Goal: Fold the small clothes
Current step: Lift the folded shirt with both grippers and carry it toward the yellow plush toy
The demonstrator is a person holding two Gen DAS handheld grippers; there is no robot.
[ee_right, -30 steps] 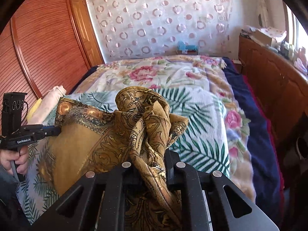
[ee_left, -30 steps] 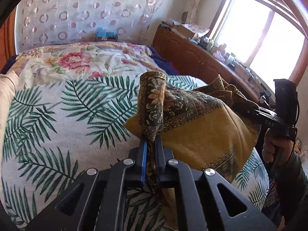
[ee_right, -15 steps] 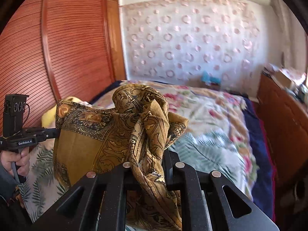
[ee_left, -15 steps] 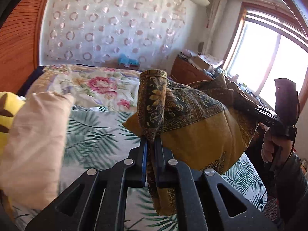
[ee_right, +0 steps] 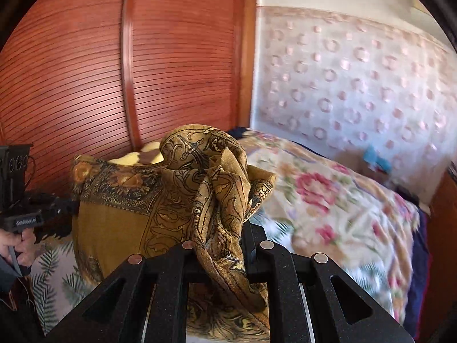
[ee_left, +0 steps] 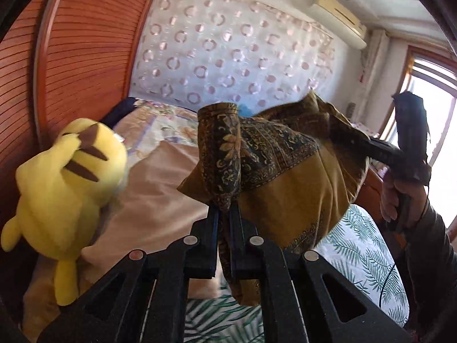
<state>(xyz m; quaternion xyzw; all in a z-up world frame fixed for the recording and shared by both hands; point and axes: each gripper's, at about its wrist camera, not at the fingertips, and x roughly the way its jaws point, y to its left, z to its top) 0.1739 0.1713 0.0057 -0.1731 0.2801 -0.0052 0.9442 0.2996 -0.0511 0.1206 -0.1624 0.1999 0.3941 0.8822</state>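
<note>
The mustard patterned scarf (ee_left: 288, 177) hangs in the air above the bed (ee_left: 362, 254), stretched between the two grippers. The left gripper (ee_left: 224, 223) has its jaws nearly together, pinching a bunched corner; the right gripper (ee_right: 221, 245) has its jaws clamped on the opposite gathered edge. Holding it at two points likely lets the cloth drop open so it can be laid flat for folding. Below lies a palm-leaf sheet (ee_right: 51, 280) beside a floral quilt (ee_right: 328, 197). A yellow plush toy (ee_left: 65, 183) sits by the slatted wooden wardrobe (ee_right: 85, 80); a circle-patterned curtain (ee_left: 228, 57) covers the far wall.

Black tongs (ee_left: 224, 223), silver screws, dark sleeve (ee_left: 431, 257).
</note>
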